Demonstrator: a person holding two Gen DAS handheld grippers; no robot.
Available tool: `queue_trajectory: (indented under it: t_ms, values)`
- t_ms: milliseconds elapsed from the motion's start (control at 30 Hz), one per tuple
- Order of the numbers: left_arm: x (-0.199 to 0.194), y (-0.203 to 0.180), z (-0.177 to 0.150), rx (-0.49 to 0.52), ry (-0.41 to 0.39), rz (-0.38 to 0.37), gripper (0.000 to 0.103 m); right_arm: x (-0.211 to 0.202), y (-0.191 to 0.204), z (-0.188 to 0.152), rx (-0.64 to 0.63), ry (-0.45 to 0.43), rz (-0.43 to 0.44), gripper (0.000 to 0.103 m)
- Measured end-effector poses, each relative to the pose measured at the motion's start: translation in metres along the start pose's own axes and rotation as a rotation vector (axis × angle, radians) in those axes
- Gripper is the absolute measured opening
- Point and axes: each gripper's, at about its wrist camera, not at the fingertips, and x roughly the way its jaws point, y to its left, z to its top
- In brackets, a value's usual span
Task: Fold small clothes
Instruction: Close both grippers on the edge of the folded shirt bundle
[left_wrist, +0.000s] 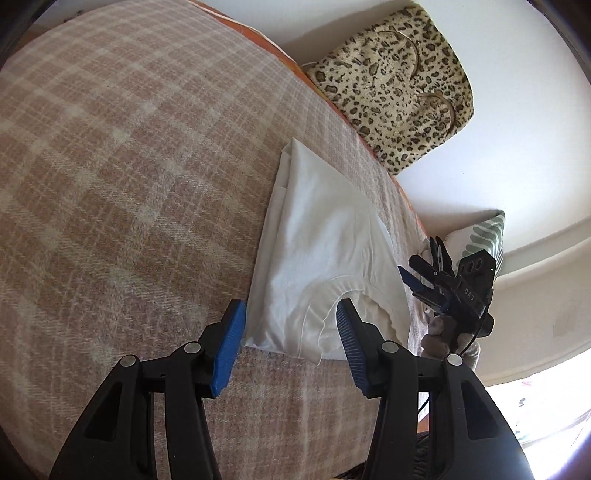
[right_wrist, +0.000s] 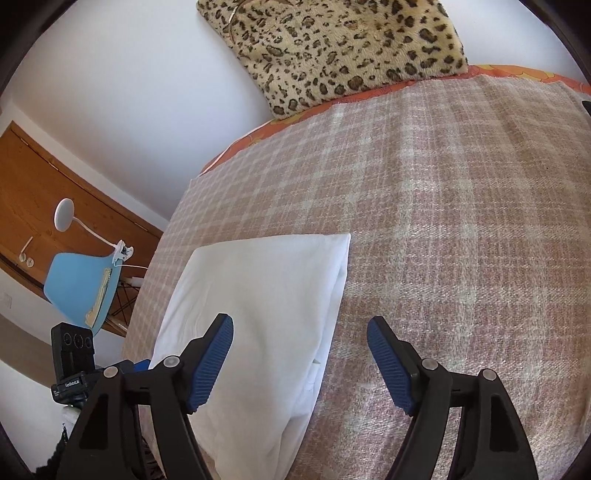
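A folded white garment (left_wrist: 325, 258) is laid on the plaid blanket (left_wrist: 129, 166). In the left wrist view it is seen just above and between the blue pads of the left gripper (left_wrist: 291, 339), whose jaws are held apart with nothing pressed between them. In the right wrist view the garment (right_wrist: 266, 295) is found at lower centre, under the left pad of the right gripper (right_wrist: 301, 363), which is spread wide and empty. Only the left view shows the garment's neckline and the right gripper (left_wrist: 432, 273). Only the right view shows a blue chair (right_wrist: 79, 288) and a wooden door (right_wrist: 44, 192). A leopard-print bag (left_wrist: 395, 85) is shown in both.
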Motion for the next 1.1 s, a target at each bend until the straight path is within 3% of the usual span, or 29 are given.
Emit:
queue_trajectory:
  t_ms: [300,933,1100]
  values:
    - [0.007,0.019,-0.021,-0.128,0.024,-0.073,0.05,0.012,-0.011,0.012,0.061,0.016,0.074,0.076]
    - [0.029,0.007,-0.008,-0.09,-0.008,-0.073,0.048,0.037,-0.018,0.037,0.145,-0.024,0.204,0.066]
    - [0.028,0.009,-0.007,-0.075,-0.009,-0.076,0.047,0.033,-0.02,0.029,0.138,-0.004,0.234,0.055]
